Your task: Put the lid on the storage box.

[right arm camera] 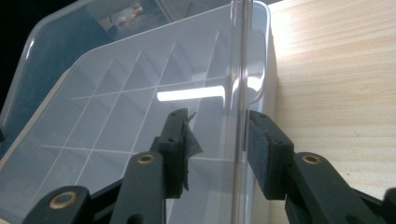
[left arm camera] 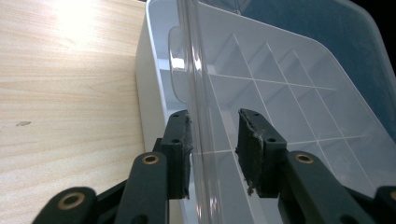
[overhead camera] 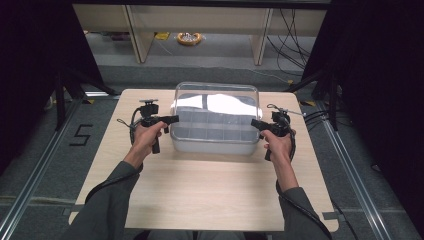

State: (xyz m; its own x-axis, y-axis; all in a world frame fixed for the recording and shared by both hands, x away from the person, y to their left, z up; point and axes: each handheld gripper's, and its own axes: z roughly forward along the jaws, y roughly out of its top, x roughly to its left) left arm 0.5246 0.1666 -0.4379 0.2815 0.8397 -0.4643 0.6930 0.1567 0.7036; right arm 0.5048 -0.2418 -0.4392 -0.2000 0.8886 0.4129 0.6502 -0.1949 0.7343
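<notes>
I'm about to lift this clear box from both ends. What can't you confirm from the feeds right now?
- Whether the clear plastic divided box has a lid latch: glare in the high view washes out its far half.
- Left gripper grip: its jaws straddle the box's side edge with gaps; contact is unclear in the left gripper view.
- Right gripper: the same, in the right gripper view.
- Compartment contents: the translucent plastic blurs them.

Background as I see it from the high view. A light wooden table (overhead camera: 200,195) stands on grey carpeted floor (overhead camera: 350,165); metal rails (overhead camera: 30,185) run along both sides. Beyond the jaws, pale furniture legs (overhead camera: 137,35) rise past a yellow coil (overhead camera: 189,38) and black cables (overhead camera: 292,35). Black curtains (overhead camera: 30,60) flank the scene. Overhead light glares off the tabletop.
</notes>
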